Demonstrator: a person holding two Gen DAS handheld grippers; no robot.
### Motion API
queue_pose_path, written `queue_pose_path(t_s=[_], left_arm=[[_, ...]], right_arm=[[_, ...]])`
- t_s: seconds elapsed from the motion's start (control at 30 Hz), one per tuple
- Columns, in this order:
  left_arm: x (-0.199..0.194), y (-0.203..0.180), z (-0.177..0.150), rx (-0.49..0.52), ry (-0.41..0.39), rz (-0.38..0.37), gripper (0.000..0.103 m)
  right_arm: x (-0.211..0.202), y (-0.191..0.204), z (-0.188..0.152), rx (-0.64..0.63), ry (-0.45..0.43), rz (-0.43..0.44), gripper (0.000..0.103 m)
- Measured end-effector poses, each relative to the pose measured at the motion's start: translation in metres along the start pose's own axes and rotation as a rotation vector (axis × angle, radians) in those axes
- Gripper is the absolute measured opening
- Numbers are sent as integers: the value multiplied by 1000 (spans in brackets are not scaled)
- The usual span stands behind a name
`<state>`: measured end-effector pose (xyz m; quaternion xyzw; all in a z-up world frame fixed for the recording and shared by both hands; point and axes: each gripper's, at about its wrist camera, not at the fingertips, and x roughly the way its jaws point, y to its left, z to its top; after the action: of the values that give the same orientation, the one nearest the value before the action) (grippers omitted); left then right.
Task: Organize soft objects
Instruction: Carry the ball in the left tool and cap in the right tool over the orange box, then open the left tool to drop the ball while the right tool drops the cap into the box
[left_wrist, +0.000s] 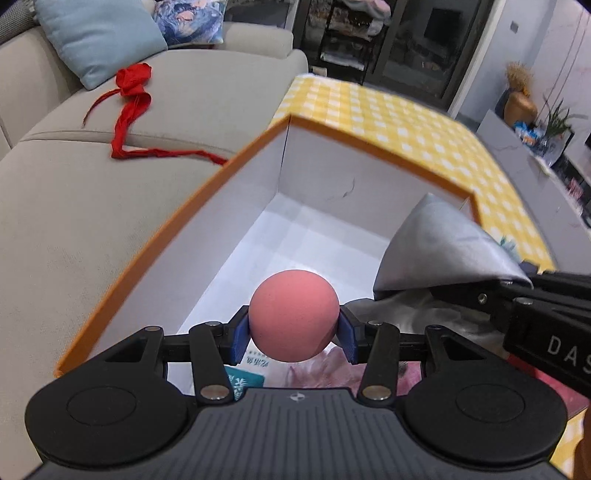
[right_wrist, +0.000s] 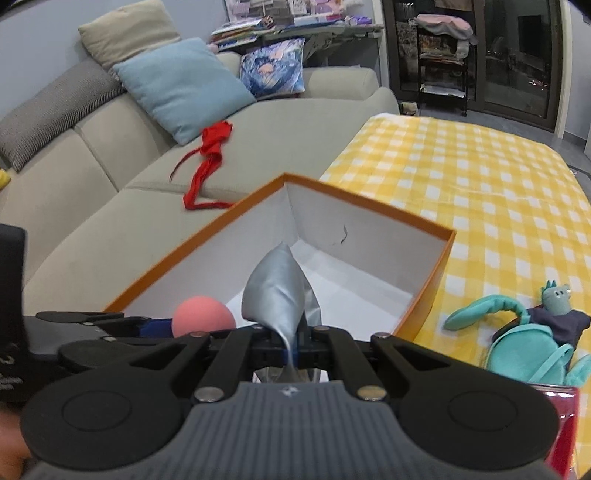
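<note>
Left gripper (left_wrist: 294, 334): clamps pink ball (left_wrist: 293, 315) | right gripper (right_wrist: 291, 350): pinches silver cloth (right_wrist: 280, 295) | step: lower both well inside orange box (right_wrist: 436, 273) at table's sofa-side edge before letting go.

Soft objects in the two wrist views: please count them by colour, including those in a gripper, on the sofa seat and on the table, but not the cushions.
Pink: 1, ball in left gripper
Silver: 1, cloth in right gripper
Red: 1, cloth on sofa
Teal: 1, plush toy on table
Total: 4
</note>
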<state>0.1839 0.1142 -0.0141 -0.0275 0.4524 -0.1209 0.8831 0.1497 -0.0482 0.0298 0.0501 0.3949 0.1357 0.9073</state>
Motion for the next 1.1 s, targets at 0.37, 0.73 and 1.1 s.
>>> queue_pose_path(t_s=[0.37, 0.73, 1.1], left_arm=[[14, -2, -3, 42, 15, 35, 56], [17, 8, 0, 6, 47, 56, 62], [5, 6, 7, -13, 10, 58, 74]], right_arm=[[25, 1, -9, -32, 41, -6, 4], [33, 1, -11, -50, 42, -65, 30], [18, -6, -7, -26, -4, -68, 43]])
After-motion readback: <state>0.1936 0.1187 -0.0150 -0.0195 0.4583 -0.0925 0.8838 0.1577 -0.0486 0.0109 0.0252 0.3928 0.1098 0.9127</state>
